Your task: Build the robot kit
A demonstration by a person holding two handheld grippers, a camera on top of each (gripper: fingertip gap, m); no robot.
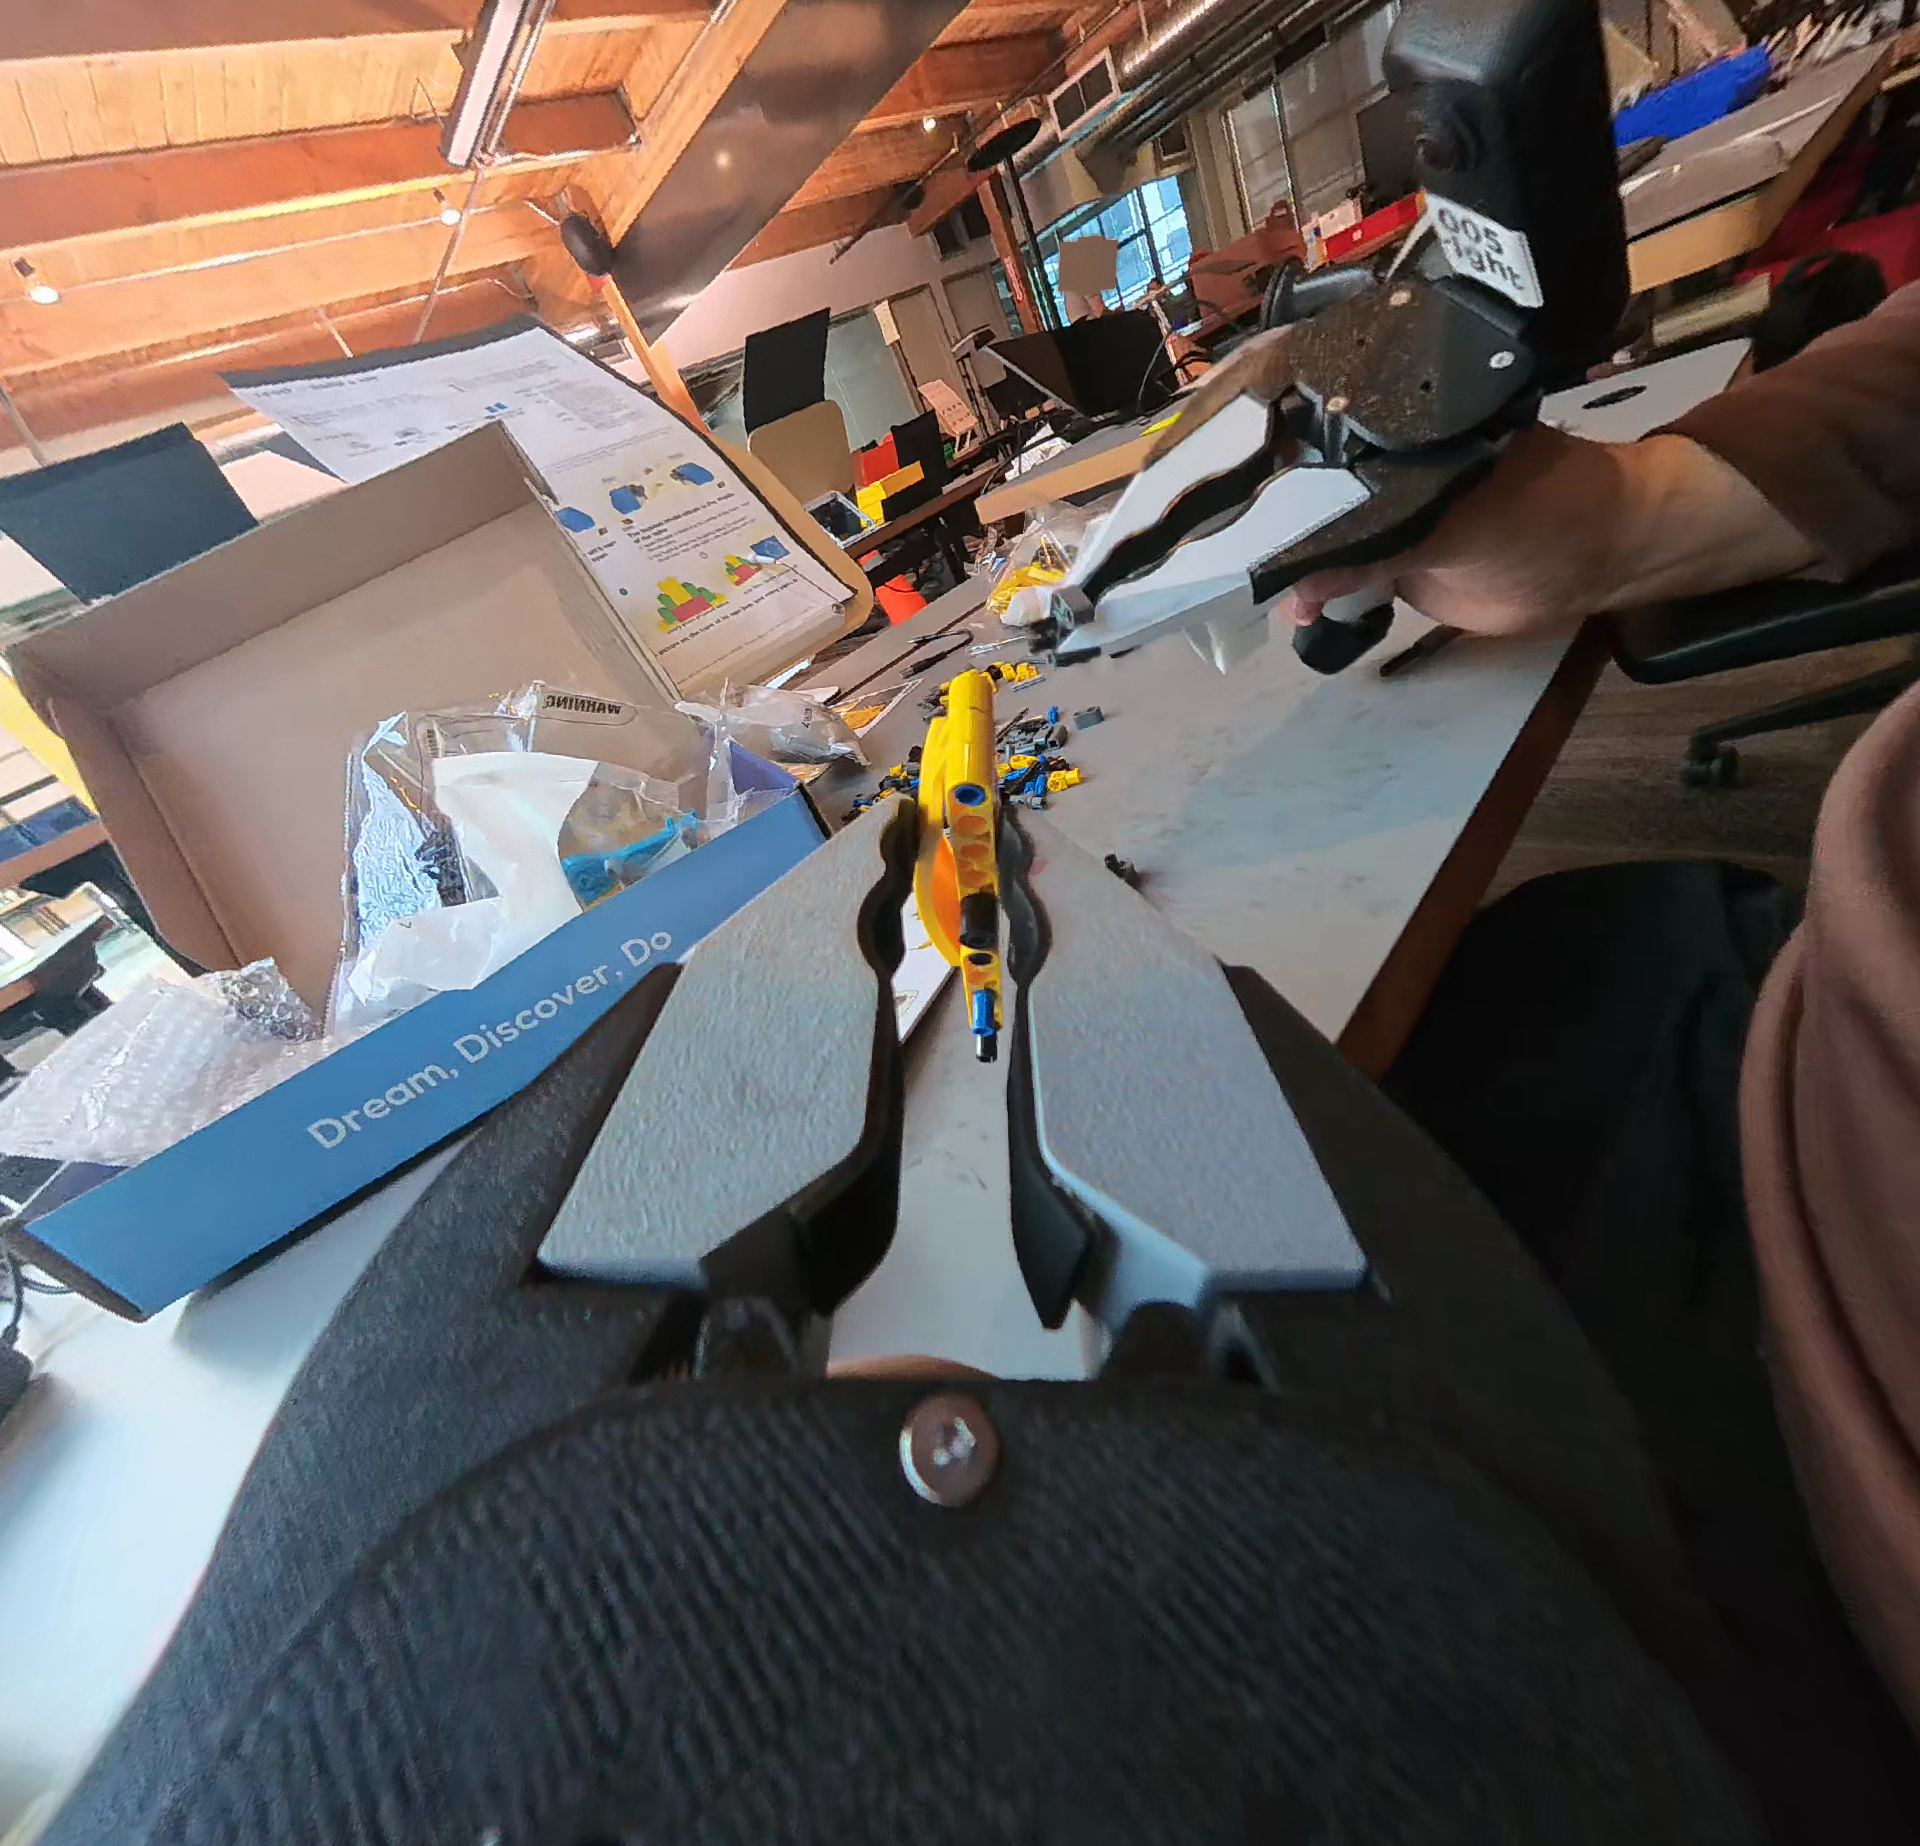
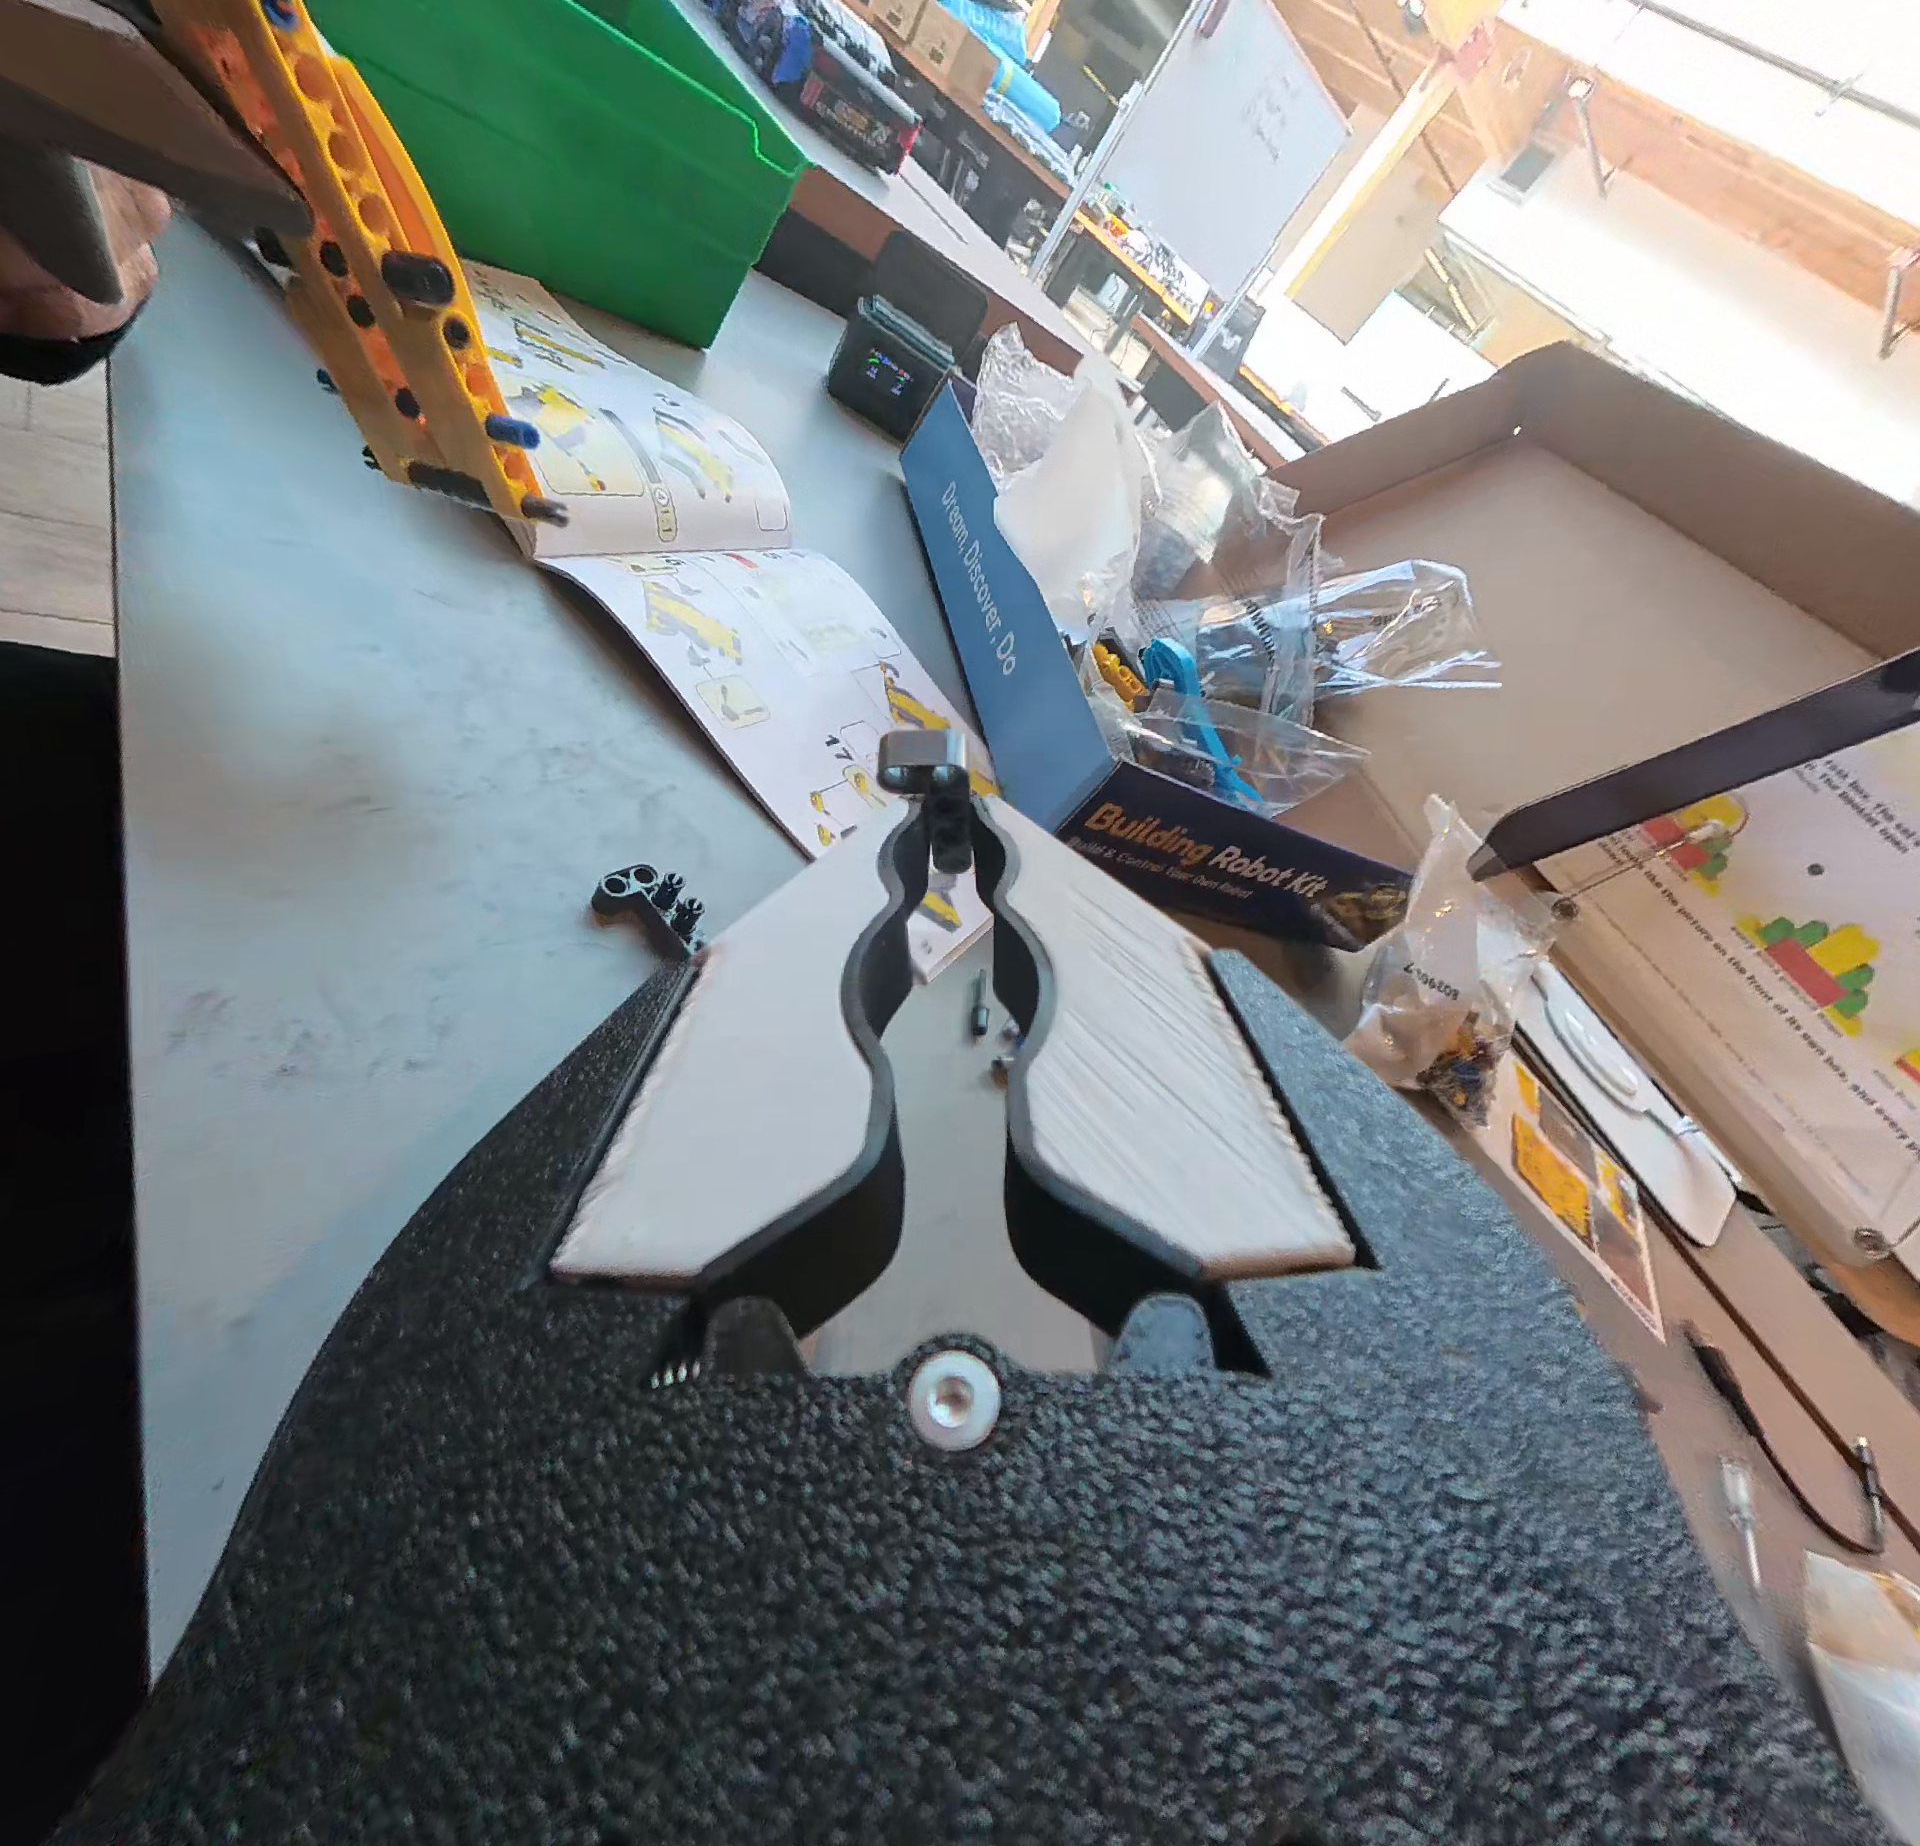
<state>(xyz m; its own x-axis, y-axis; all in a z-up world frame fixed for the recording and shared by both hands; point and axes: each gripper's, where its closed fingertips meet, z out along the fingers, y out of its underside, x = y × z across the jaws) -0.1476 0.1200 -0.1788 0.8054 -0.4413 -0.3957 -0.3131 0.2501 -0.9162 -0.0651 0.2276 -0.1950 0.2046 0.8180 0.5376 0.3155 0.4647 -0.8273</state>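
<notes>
Grey tabletop (image 2: 364,757) strewn with loose parts (image 1: 1029,747), open instruction booklet (image 2: 727,591), kit box (image 1: 436,1048) of bags. Partly built: yellow beam assembly (image 1: 961,861) pinched in left claw (image 1: 951,923), raised off tabletop. Right claw (image 2: 940,830) nipping small black-and-grey connector (image 2: 930,773), angled low, well apart.

The left tongs (image 1: 951,840) have matt grey faces, black rubbery-looking inner pads and a rough, grainy black printed body with a shiny metal screw (image 1: 949,1449). They pinch a glossy yellow plastic beam assembly (image 1: 961,851) with blue and black pins. The right tongs (image 2: 945,830) look the same, pebbly black shell, and nip a small matt black and grey plastic connector (image 2: 930,773). The grey counter (image 2: 343,757) is smooth, faintly scuffed. The box (image 1: 343,601) is plain brown cardboard, the bags (image 1: 520,809) crinkly clear plastic, the booklet (image 2: 727,612) paper.
</notes>
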